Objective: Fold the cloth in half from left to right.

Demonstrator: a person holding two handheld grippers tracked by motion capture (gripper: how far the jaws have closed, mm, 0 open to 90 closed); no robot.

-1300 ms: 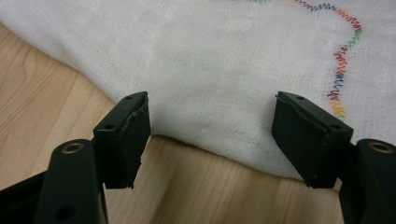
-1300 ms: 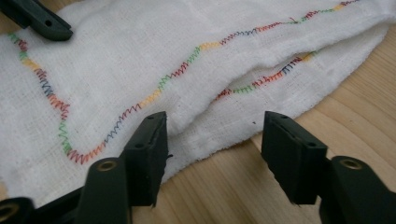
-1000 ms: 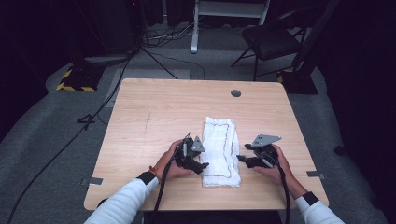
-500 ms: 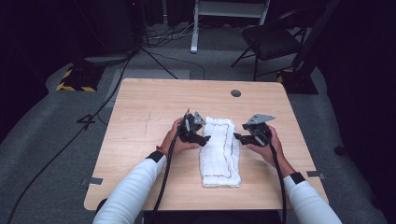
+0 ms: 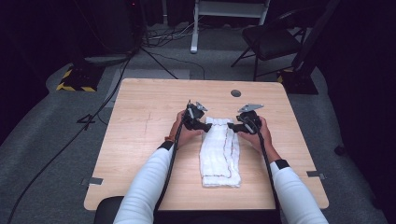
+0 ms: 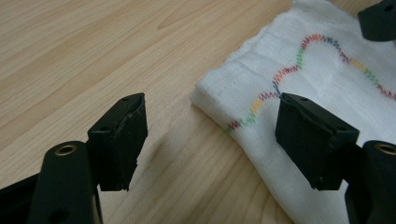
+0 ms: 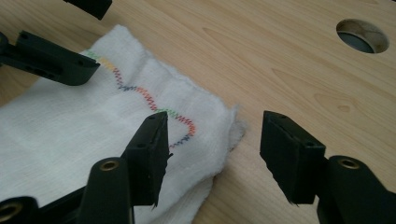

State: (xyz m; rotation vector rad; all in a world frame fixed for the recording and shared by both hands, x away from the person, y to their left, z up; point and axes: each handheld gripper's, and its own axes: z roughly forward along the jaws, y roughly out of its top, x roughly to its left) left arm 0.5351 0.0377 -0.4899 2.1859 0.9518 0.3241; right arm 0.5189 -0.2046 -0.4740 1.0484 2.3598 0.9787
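A dark room with grey carpet, a black chair [image 5: 271,42] and trailing cables surrounds a light wooden table [image 5: 140,140] with a round cable hole [image 5: 236,93] near its far edge. On the table lies a folded white cloth [image 5: 219,154] with a wavy line of multicoloured stitching [image 6: 299,60], stretching from between the two tongs back toward the person.

The left tongs [image 5: 205,127] sit at the cloth's far left corner. In the left gripper view the jaws stand apart, having just been closing a little; the cloth's corner lies between and below them, one jaw over bare wood and the other over the fabric, neither pressing on it.

The right tongs [image 5: 232,127] sit at the far right corner. In the right gripper view the jaws are likewise apart and have just narrowed slightly: one hangs over the cloth beside the stitching, the other over bare wood just past the frayed corner. Nothing is clamped. The cable hole lies beyond these tongs.
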